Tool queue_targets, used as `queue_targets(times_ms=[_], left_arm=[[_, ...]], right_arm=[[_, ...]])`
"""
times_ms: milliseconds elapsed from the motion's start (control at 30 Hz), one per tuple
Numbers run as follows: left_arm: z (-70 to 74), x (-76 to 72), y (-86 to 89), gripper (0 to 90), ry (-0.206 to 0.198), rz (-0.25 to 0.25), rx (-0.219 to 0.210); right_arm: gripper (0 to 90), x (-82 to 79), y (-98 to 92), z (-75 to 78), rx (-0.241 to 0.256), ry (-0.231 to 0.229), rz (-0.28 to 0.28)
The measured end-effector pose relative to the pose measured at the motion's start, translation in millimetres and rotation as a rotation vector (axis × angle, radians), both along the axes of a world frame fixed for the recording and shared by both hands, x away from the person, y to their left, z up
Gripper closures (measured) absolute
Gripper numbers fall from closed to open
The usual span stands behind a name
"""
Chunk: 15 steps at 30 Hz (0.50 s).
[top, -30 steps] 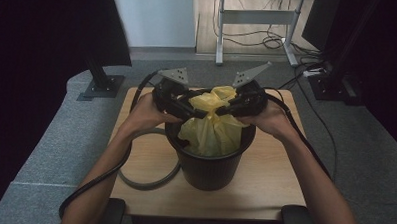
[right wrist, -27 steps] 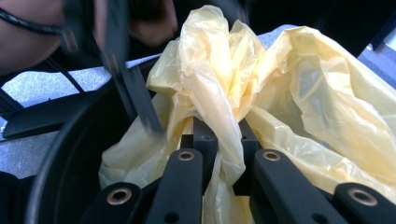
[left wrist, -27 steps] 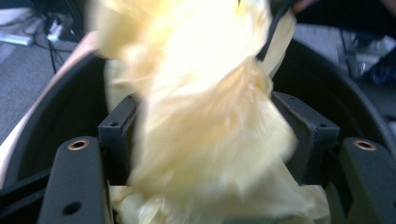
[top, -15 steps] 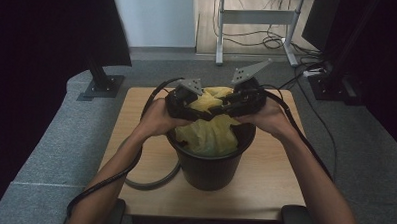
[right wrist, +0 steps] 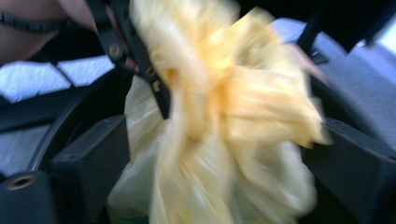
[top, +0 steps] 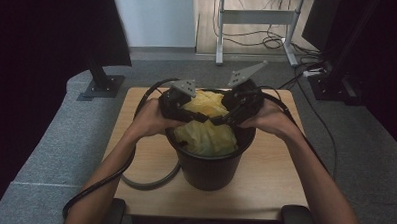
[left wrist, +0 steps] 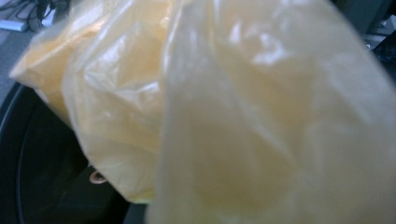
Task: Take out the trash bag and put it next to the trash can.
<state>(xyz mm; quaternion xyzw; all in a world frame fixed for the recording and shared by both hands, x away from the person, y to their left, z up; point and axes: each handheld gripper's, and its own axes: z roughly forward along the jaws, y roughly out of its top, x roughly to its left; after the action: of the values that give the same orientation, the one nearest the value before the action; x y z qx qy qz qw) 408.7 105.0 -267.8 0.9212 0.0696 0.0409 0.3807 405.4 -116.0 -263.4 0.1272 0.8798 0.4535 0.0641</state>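
— While it sits in the black bin point(top: 208, 162) on the counter point(top: 274, 179), how's the yellow bag point(top: 205, 135)?

— Crinkled, translucent, bunched at top; left gripper point(top: 199, 117) and right gripper point(top: 221, 120) both clamp it.

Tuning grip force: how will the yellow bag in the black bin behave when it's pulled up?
Likely floppy: the yellow bag is thin, crinkled film bunched between the left gripper and right gripper. Probably slippery, given its glossy highlights in the left gripper view. It may drag on the black bin, whose mouth it fills.
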Motion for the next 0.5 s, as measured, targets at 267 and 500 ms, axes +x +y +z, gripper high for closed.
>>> queue_targets(times_ms=[267,500], left_arm=[[12.4,-2.0,-11.5,81.1,0.002,-0.014,-0.055],[16.9,-1.9,-18.0,78.8,0.045,-0.036,-0.105]], right_arm=[[19.6,-6.2,22.9,-14.1,-0.032,-0.001,0.065],[37.5,-10.5,27.9,-16.8,-0.043,-0.048,0.043]])
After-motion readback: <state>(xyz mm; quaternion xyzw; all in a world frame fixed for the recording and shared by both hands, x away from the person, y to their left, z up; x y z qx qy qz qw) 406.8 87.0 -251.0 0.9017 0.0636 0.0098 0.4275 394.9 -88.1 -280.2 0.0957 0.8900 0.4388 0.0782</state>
